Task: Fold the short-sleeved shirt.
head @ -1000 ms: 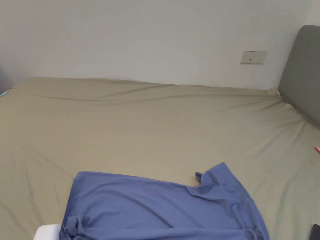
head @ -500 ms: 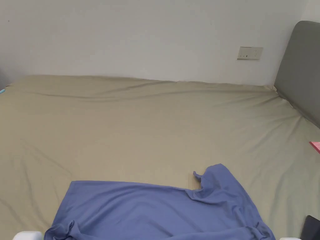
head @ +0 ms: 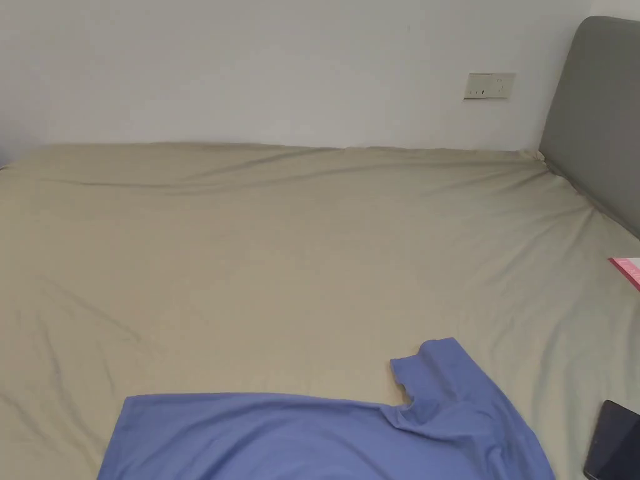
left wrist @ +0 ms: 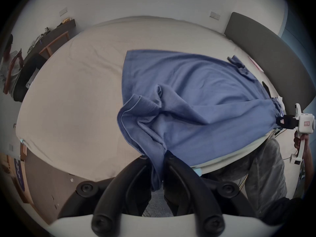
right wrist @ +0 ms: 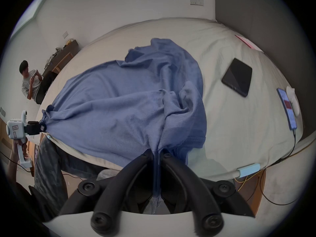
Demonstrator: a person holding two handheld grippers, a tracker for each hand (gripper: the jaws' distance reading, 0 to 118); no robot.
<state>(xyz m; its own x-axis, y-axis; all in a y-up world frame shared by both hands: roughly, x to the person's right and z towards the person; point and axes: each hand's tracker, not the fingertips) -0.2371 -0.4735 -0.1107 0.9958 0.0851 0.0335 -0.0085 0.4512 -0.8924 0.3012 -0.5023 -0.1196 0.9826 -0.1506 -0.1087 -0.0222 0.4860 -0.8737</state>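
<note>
Bed (head: 250, 250): blue shirt (head: 312, 437) spread at its near edge.
Your left gripper (left wrist: 156, 157) and right gripper (right wrist: 156, 152) each pinch bunched shirt fabric, jaws closed on it.

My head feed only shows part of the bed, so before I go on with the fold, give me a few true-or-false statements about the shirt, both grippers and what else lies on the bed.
1. The left gripper is shut on the blue shirt. True.
2. The right gripper is open and clear of the cloth. False: its fingers pinch a bunched fold of the shirt.
3. The shirt is folded into a neat rectangle. False: it lies spread and rumpled on the bed.
4. A dark tablet lies on the bed beside the shirt. True.
5. The tablet rests on top of the shirt. False: bare sheet separates them.
</note>
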